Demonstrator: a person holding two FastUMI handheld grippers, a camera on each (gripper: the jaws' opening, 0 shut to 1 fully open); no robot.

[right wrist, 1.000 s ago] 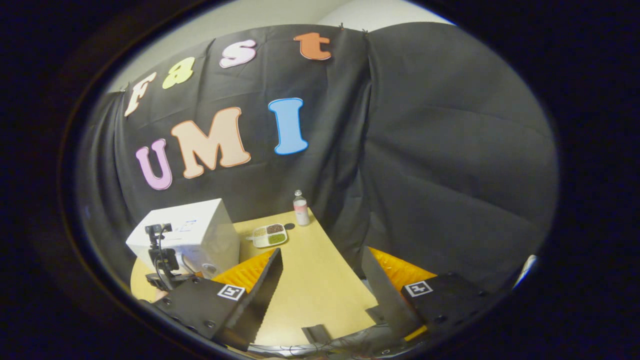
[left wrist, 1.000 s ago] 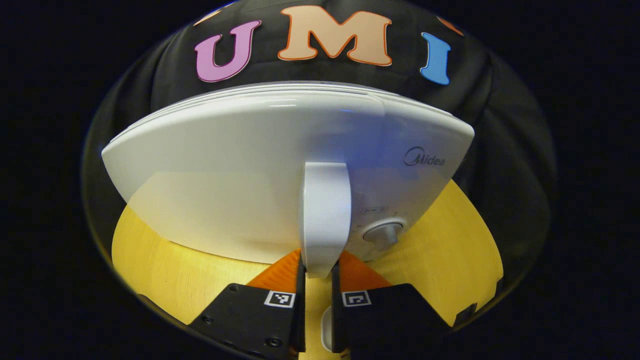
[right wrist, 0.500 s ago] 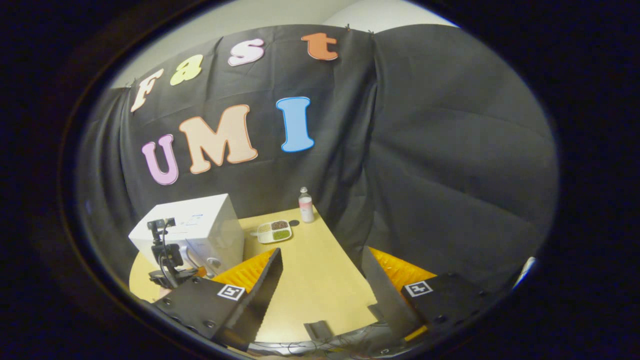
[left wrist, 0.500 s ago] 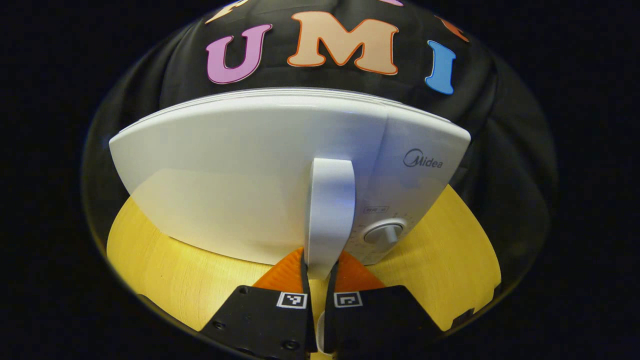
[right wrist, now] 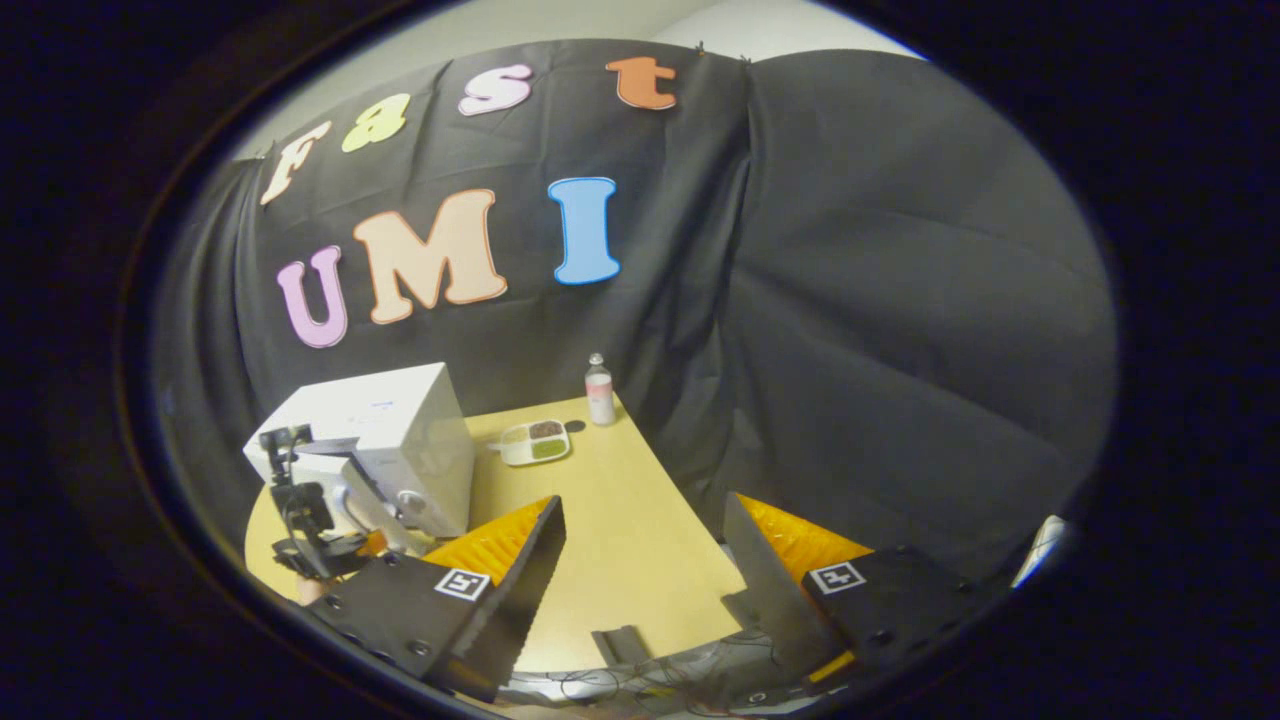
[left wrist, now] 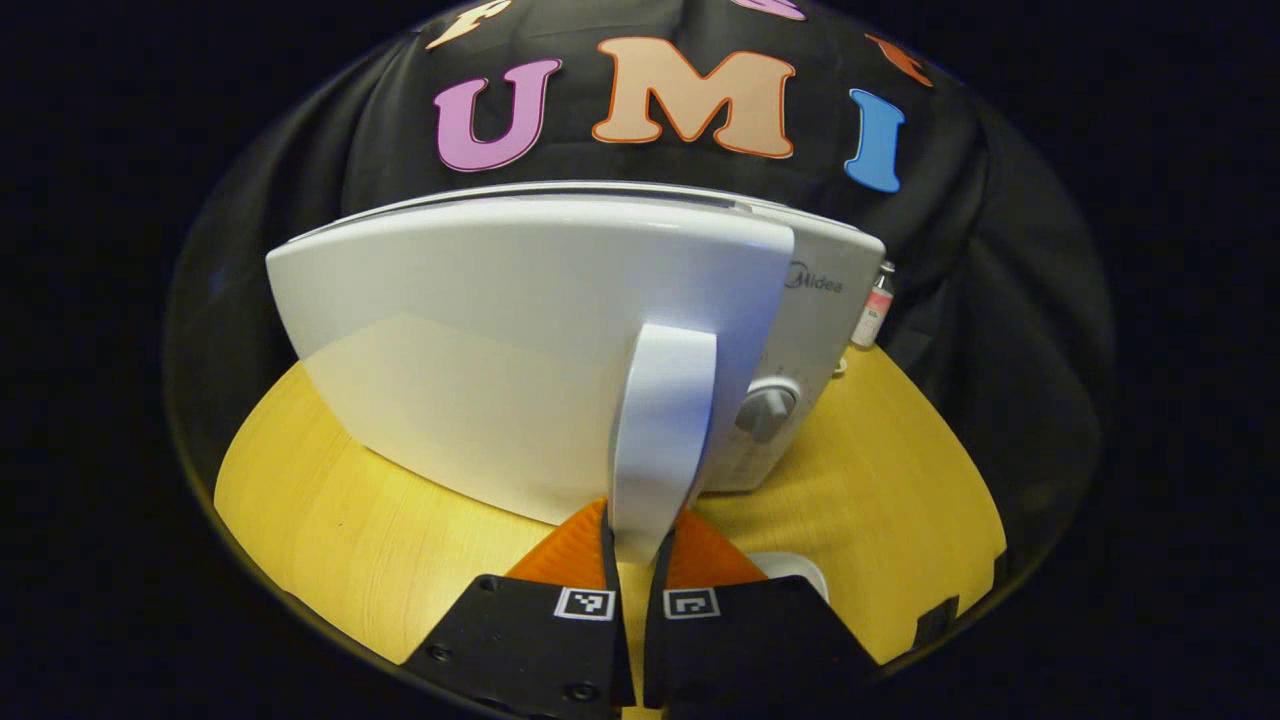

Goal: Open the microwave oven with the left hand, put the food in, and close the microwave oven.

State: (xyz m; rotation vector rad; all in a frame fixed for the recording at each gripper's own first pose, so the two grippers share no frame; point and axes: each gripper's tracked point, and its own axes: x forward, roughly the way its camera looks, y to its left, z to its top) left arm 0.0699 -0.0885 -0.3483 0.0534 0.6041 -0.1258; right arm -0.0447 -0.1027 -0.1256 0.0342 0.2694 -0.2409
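Note:
The white microwave oven [left wrist: 830,300] stands on the yellow table, its door [left wrist: 500,340] swung partly out from the body. My left gripper [left wrist: 636,545] is shut on the door's white upright handle [left wrist: 660,430], pinching its lower end. From the right gripper view the microwave oven [right wrist: 385,430] sits at the table's left with the left gripper [right wrist: 305,520] at its door. A white divided tray of food [right wrist: 533,441] lies behind it on the table. My right gripper [right wrist: 640,560] hangs open above the table's near side, holding nothing.
A small bottle [right wrist: 599,390] stands at the table's far corner near the food tray; the bottle [left wrist: 874,315] also peeks out right of the oven. The control knob [left wrist: 765,410] sits on the oven's front panel. Cables [right wrist: 640,680] lie at the table's near edge.
The left gripper closed tight on the handle and pulled; the door has swung out from the oven body. The right gripper barely moved.

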